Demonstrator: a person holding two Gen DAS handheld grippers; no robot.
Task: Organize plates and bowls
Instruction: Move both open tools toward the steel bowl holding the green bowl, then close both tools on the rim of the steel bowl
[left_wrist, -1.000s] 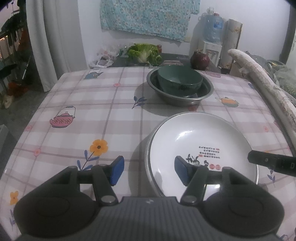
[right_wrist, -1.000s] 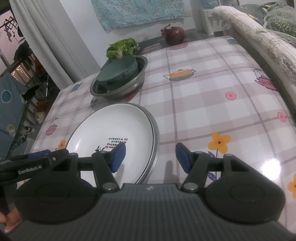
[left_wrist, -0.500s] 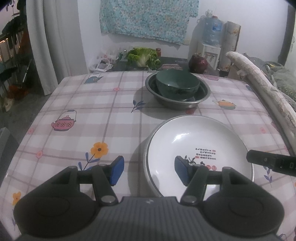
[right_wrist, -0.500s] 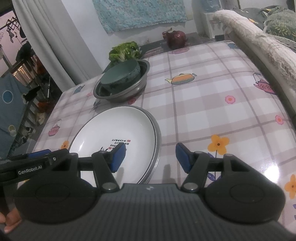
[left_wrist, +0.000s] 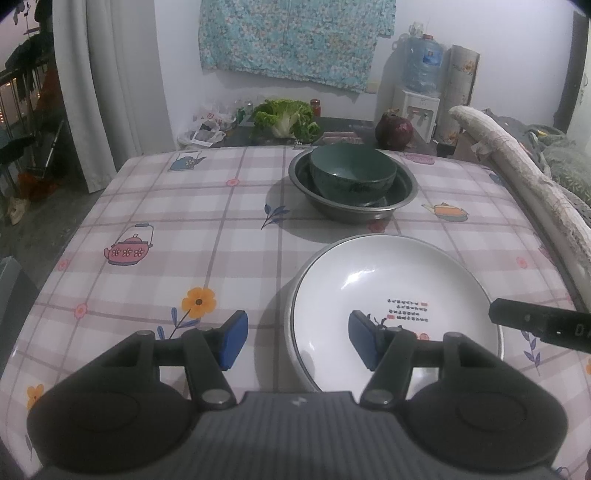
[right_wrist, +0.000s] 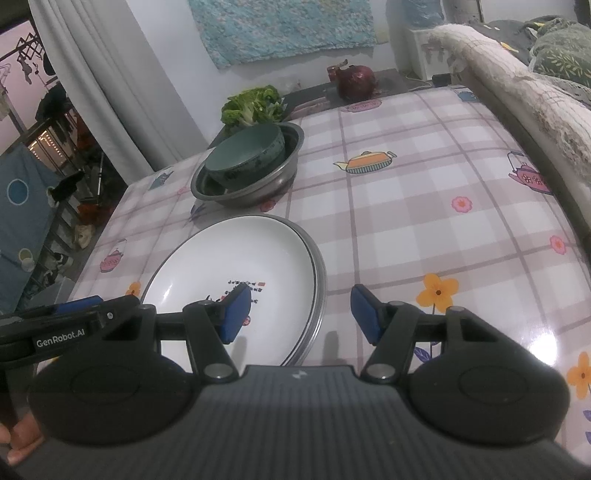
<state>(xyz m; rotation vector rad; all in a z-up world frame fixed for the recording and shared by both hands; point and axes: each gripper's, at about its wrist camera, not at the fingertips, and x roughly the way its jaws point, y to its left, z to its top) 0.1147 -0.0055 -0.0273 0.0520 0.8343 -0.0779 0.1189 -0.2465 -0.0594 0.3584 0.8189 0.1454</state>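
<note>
Desk: covered with a glossy plaid oilcloth in pink and white, printed with teapots, flowers and leaves.
Plate: round, white, glazed, with small red and black lettering and a dark figure in its well; it lies on the near half of the desk, stacked on a metal-rimmed plate of like size whose grey edge shows along its right side.
Basin: round, dull grey metal, shallow, standing on the far half of the desk, apart from the plates.
Bowl: dark green, deep, glossy, sitting inside the basin, tilted against its wall in the right wrist view.
Left gripper: black with blue pads, jaws wide apart and holding nothing, straddling the plate's left rim; whether they touch it cannot be told.
Right gripper: same build, jaws wide apart and holding nothing, straddling the plate's right rim.
Beyond the desk: a leafy lettuce, a red onion, a water jug on a white dispenser, a floral cloth on the wall.
</note>
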